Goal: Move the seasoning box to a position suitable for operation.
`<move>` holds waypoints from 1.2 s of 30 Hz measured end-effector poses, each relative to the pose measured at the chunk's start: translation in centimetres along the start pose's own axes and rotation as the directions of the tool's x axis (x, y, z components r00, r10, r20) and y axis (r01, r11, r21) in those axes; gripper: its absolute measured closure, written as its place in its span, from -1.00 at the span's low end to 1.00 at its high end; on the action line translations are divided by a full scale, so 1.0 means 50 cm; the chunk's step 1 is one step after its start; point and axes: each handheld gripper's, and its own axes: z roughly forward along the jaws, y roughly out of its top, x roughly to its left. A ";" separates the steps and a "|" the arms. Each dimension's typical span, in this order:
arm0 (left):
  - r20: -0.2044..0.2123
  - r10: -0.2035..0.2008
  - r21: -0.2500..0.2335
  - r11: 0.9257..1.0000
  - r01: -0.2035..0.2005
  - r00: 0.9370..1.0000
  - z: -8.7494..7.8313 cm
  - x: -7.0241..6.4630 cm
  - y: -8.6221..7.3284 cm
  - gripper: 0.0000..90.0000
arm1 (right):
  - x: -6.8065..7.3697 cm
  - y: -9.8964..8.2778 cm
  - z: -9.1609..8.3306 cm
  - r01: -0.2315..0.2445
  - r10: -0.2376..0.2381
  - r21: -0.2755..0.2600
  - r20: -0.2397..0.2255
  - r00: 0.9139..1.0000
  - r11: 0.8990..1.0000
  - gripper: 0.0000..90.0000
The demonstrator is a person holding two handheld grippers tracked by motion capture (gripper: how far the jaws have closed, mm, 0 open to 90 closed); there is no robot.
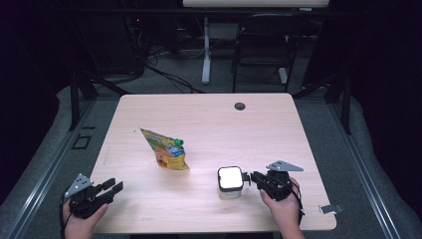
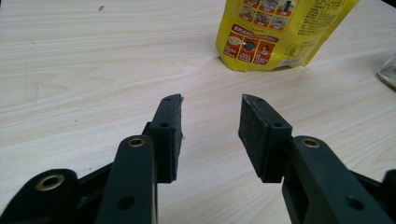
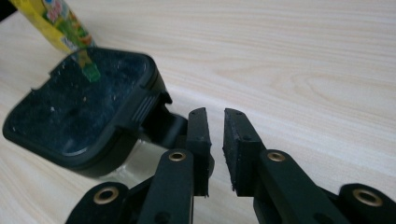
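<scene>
A yellow spouted pouch (image 1: 166, 152) with a green cap stands on the wooden table (image 1: 209, 119), left of middle. A square clear container (image 1: 230, 182) with a black snap lid (image 3: 79, 107) sits near the front edge. My right gripper (image 1: 251, 177) lies just right of it. Its jaws (image 3: 215, 114) stand a narrow gap apart with nothing between them, and the left jaw is beside the lid's latch tab. My left gripper (image 1: 113, 187) rests at the front left corner, open and empty (image 2: 210, 105). It points at the pouch (image 2: 275, 37).
A round cable hole (image 1: 240, 106) lies near the table's far edge. A small grey piece (image 1: 331, 209) lies by the front right corner. A black chair (image 1: 263, 40) and a white desk leg (image 1: 206, 50) stand beyond the table. Bare wood lies between pouch and container.
</scene>
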 end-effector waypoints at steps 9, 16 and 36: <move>0.004 0.006 -0.001 1.000 -0.006 1.000 0.001 -0.002 0.001 0.32 | 0.021 0.000 -0.015 0.048 -0.048 0.032 -0.014 0.999 0.998 0.89; 0.010 0.008 -0.003 1.000 -0.008 1.000 0.005 -0.002 0.003 0.32 | 0.037 0.000 -0.019 0.057 -0.055 0.061 -0.023 0.998 0.997 0.87; 0.012 0.013 0.007 1.000 -0.013 1.000 0.008 -0.008 0.003 0.32 | 0.051 0.023 -0.049 0.113 -0.112 -0.011 0.066 0.992 0.994 0.76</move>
